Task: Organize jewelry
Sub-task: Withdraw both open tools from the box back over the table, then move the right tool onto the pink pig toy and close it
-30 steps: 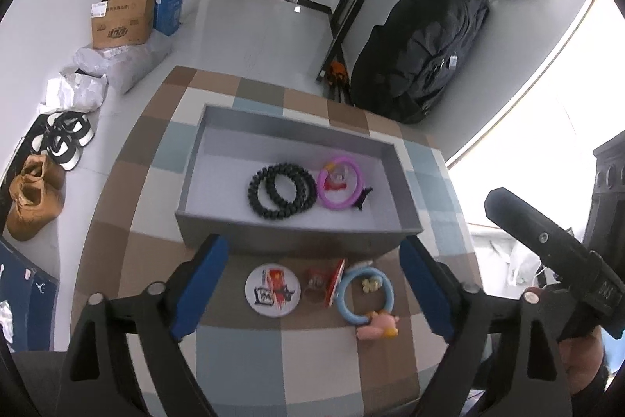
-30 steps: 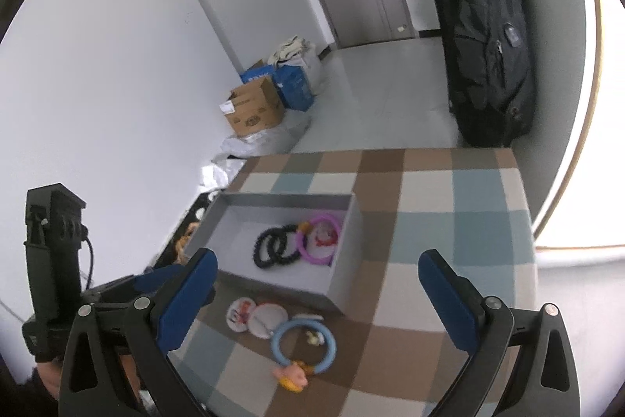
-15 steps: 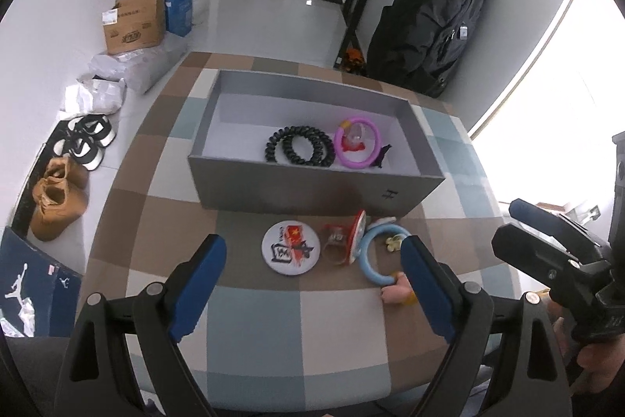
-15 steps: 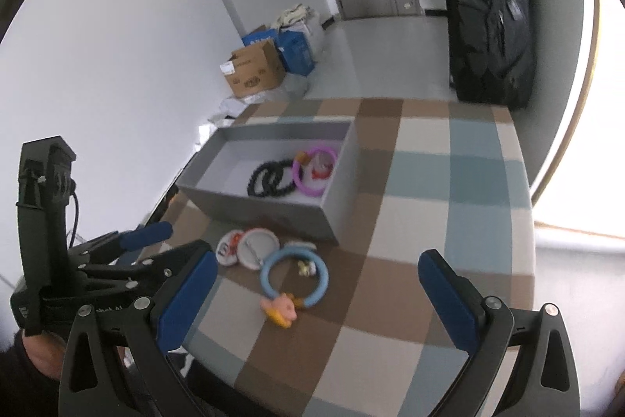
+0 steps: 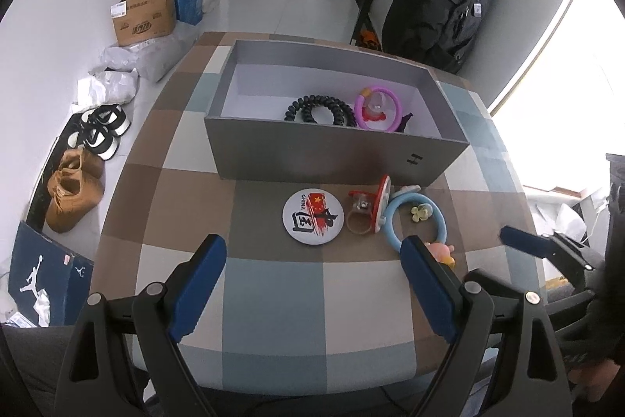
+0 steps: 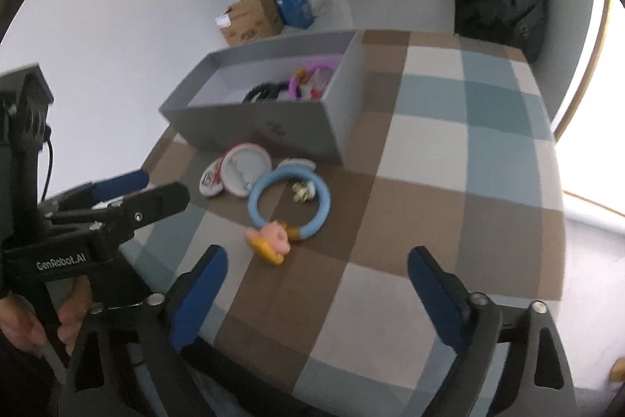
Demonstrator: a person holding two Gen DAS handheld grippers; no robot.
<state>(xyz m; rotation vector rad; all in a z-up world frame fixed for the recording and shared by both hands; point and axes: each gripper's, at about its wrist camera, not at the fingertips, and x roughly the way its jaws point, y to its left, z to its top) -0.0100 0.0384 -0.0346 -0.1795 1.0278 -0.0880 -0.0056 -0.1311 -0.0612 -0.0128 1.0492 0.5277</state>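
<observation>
A grey open box [image 5: 336,153] [image 6: 273,122] stands on the checked table and holds a black bead bracelet [image 5: 319,110] and a purple ring [image 5: 377,108]. In front of the box lie a round white badge [image 5: 312,216], a red and clear trinket [image 5: 369,208] and a blue ring with a pink charm [image 5: 415,219] [image 6: 289,202]. My left gripper [image 5: 312,284] is open and empty, above the table's near part, short of the badge. My right gripper [image 6: 316,288] is open and empty, near the blue ring's charm.
The checked tablecloth [image 5: 273,292] covers a small table with edges close on all sides. On the floor to the left are shoes [image 5: 74,190], cardboard boxes [image 5: 144,12] and bags. A black backpack [image 5: 441,6] leans against the far wall.
Both grippers have pulled back and lowered, so the box and the loose items now lie farther ahead. The items have not moved.
</observation>
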